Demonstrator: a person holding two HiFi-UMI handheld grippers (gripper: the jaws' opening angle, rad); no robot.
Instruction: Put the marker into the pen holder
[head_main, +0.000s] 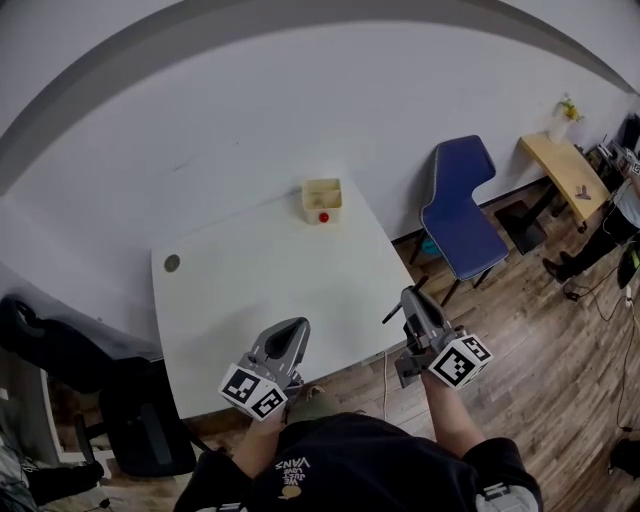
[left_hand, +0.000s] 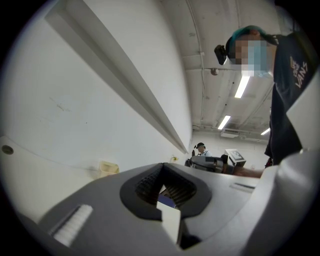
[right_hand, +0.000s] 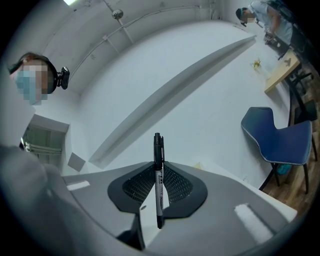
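My right gripper (right_hand: 158, 167) is clamped on the black marker (right_hand: 158, 185). The barrel lies crosswise to the jaws with both ends clear, which I judge allows an end-first drop. It hangs just off the white table (head_main: 250, 290), well apart from the beige pen holder (head_main: 322, 190) at the far edge. My left gripper (left_hand: 161, 175) is closed on nothing and takes no part.

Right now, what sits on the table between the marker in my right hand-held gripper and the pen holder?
Nothing: the head view shows only bare white table between the marker and the pen holder.
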